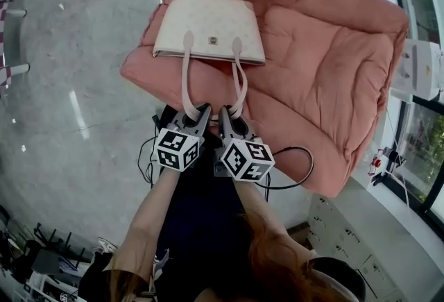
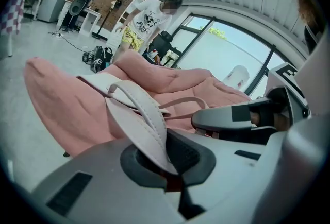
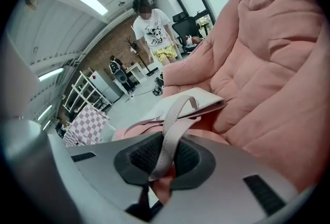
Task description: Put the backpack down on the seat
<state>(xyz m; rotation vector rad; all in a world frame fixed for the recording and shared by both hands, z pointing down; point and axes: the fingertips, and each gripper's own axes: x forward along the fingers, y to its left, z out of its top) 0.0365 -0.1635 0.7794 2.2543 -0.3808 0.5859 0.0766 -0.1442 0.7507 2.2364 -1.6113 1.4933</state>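
A cream bag [image 1: 208, 30] lies flat on the pink cushioned seat [image 1: 326, 64], with its two pale straps trailing toward me. My left gripper [image 1: 201, 112] is shut on the left strap [image 1: 186, 78]. In the left gripper view that strap [image 2: 147, 115] runs down between the dark pads of the left gripper [image 2: 167, 166]. Close beside it, my right gripper [image 1: 225, 113] is shut on the right strap [image 1: 239, 78]. The right gripper view shows this strap [image 3: 172, 130] pinched in the right gripper [image 3: 162, 169], with the bag [image 3: 191, 102] resting on the seat [image 3: 268, 73] beyond.
A person in a white T-shirt [image 2: 147, 22] stands behind the seat. A black cable [image 1: 291, 175] loops on the floor by the seat's near corner. White cabinets [image 1: 347, 238] and windows run along the right. A checkered piece [image 3: 87, 125] and shelves stand farther off.
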